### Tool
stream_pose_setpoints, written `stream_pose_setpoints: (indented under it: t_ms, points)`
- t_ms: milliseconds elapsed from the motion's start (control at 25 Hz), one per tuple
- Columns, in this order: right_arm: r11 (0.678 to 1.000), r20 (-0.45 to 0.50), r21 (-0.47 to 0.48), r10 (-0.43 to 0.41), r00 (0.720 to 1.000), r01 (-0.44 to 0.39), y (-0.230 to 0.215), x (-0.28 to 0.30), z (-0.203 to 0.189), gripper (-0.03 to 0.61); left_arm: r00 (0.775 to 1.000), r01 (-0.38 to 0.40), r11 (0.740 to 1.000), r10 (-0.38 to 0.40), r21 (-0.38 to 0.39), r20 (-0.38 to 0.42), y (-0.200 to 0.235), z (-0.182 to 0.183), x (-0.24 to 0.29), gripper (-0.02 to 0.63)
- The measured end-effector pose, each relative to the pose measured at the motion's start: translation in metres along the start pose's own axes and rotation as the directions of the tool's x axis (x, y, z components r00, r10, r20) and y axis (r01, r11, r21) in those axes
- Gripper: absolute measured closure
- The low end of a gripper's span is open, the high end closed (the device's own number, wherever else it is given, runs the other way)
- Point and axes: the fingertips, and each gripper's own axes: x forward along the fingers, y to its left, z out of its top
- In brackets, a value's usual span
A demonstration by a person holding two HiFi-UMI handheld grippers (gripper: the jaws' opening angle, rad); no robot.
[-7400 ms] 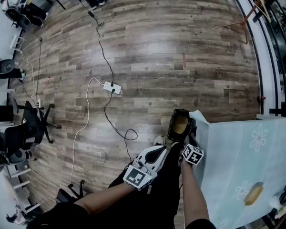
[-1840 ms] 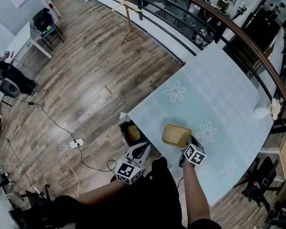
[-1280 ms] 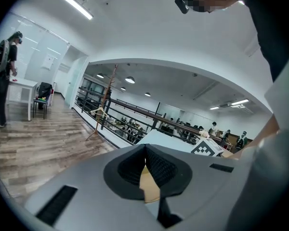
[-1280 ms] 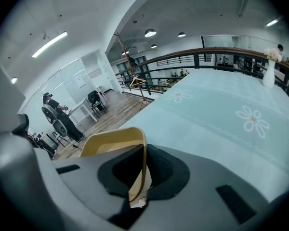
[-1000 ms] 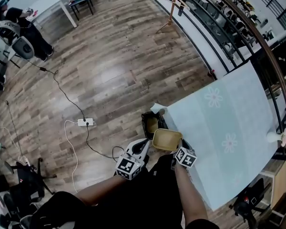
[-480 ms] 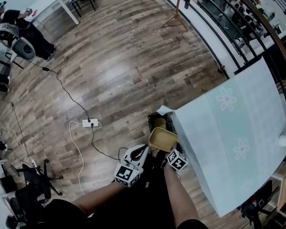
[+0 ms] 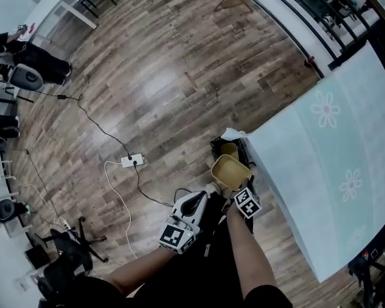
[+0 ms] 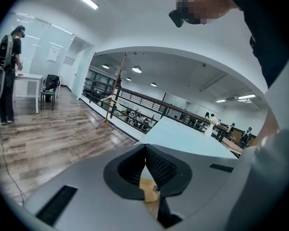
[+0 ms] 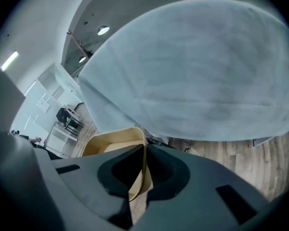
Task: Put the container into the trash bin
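Wood floor (image 7: 147, 76) fills your head view: the trash bin (image 7: 226, 150) sits at the tablecloth (image 7: 321, 159) corner, with the container (image 7: 230, 171) just short of it, nearer you. Left gripper view: your left gripper (image 8: 145, 149) is closed on nothing. Right gripper view: your right gripper (image 9: 143, 163) pinches the container's wall.

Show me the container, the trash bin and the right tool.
container (image 7: 230, 171), head view, inner floor.
trash bin (image 7: 215, 151), head view, dark left rim.
right tool (image 9: 143, 153), right gripper view, between the tips.

Black clothing (image 7: 199, 274), lower centre; your forearms are bare. Left gripper (image 7: 207, 191): white-grey shell, dark ribbed pads (image 8: 159, 166). Right gripper (image 7: 236, 183): dark. Each carries a black-and-white marker cube (image 7: 246, 202).
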Motion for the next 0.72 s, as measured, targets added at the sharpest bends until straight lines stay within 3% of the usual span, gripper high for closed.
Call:
stream_pose_setpoints:
  t_ms: [480, 720]
  points:
    - [0.991, 0.013, 0.114, -0.067, 0.998, 0.065, -0.016, 0.033, -0.014, 0.533, 0.998, 0.008, 1.000, -0.008, -0.008, -0.058, 0.018, -0.023, 0.005, 0.600]
    - [0.993, -0.052, 0.116, -0.032, 0.998, 0.038, -0.010, 0.057, -0.026, 0.518, 0.997, 0.020, 0.998, -0.025, -0.062, -0.078, 0.017, -0.035, 0.011, 0.600]
